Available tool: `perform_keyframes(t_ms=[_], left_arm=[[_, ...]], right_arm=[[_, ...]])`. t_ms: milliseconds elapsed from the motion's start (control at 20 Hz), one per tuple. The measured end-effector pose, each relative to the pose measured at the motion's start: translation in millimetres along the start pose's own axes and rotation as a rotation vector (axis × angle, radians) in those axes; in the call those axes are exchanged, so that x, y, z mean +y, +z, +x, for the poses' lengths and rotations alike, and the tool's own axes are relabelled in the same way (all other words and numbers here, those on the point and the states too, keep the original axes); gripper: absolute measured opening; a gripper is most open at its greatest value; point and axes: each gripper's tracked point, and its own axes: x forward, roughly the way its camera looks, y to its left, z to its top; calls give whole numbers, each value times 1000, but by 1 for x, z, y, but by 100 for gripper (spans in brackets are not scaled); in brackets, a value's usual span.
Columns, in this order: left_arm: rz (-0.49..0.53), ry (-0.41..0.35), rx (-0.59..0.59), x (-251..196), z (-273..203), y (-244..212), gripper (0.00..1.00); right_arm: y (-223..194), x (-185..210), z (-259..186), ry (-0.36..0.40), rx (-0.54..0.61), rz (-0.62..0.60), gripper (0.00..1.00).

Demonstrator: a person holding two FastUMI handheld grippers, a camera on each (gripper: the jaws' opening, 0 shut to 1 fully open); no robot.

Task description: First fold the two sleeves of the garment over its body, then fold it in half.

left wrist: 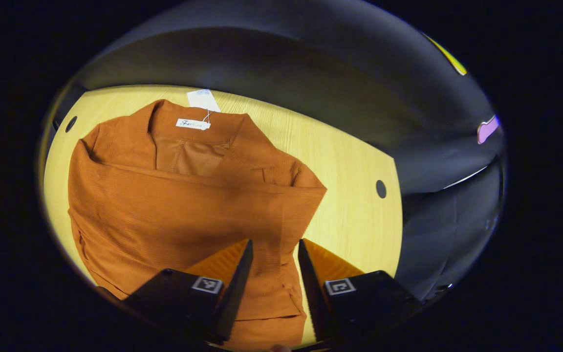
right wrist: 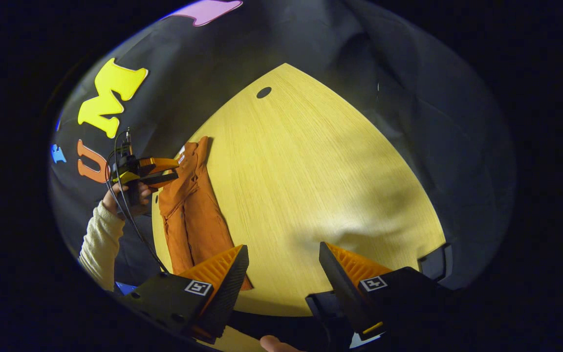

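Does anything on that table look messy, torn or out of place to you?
Nothing looks damaged or spilled. The orange garment lies flat on the wooden table, its sleeves already folded across its body. One small oddity: a paper tag sticks out past the collar onto the table. Both grippers are open above it.

Free room: we see bare table [right wrist: 311, 186] right of the garment [right wrist: 191, 215].
Obstacle: booth wall [left wrist: 311, 83] just behind the table.
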Motion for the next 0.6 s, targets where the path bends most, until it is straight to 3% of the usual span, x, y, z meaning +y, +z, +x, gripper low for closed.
perform_keyframes(t_ms=[50,150,350,600], left_arm=[[4,1,-21,8,-5,-1,70],[14,-3,-55,23,-21,-7,81],[27,5,-113,63,-57,-26,84],[62,141,-185,169,-102,-55,92]], right_arm=[[-2,7,3,2,1,-9,94],[-10,24,6,4,0,-34,94],[-21,48,27,-56,-5,-111,95],[-48,94,58,-67,31,-221,97]])
